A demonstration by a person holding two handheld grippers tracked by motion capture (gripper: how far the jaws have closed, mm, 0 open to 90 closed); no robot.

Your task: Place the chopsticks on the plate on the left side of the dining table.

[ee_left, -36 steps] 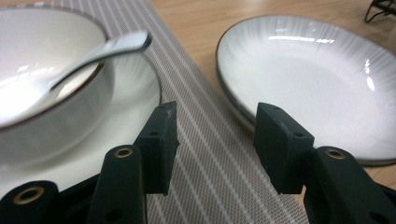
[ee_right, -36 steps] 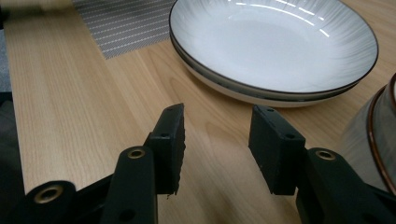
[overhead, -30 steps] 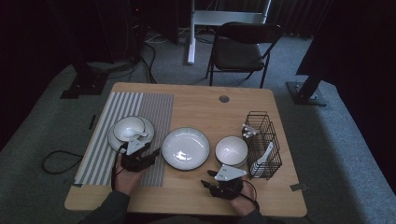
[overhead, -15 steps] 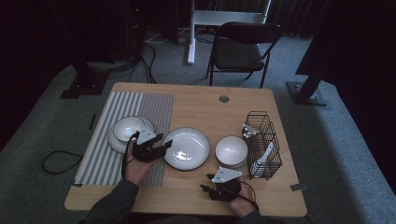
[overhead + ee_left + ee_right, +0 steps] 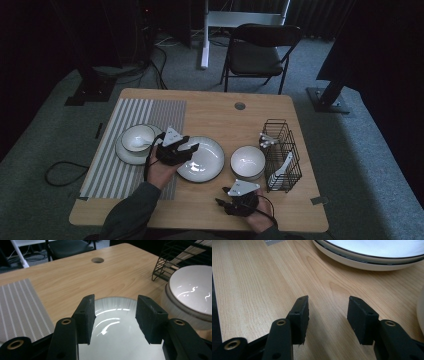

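Two hand-held grippers work over a wooden desk (image 5: 210, 115). Seen from the high view, the left hand-held gripper (image 5: 192, 148) hovers over the left rim of a wide white plate (image 5: 207, 162) that lies flat near the middle of the desk, between a striped grey mat (image 5: 125, 175) and a white bowl (image 5: 247, 161). From the left gripper view, the left hand-held gripper (image 5: 115, 315) has its jaws spread wide with nothing between them, and the plate (image 5: 117, 340) lies directly below and ahead of them; whether they touch it cannot be told. The plate is round, so it has no long axis and points no particular way; it sits face up. The right hand-held gripper (image 5: 225, 202) rests low near the front edge of the desk, just in front of the plate; in the right gripper view its jaws also stand wide apart and empty above bare wood, the plate (image 5: 374, 252) lying ahead. A black wire basket (image 5: 282, 155) stands to the right of the bowl. No writing or label can be read.
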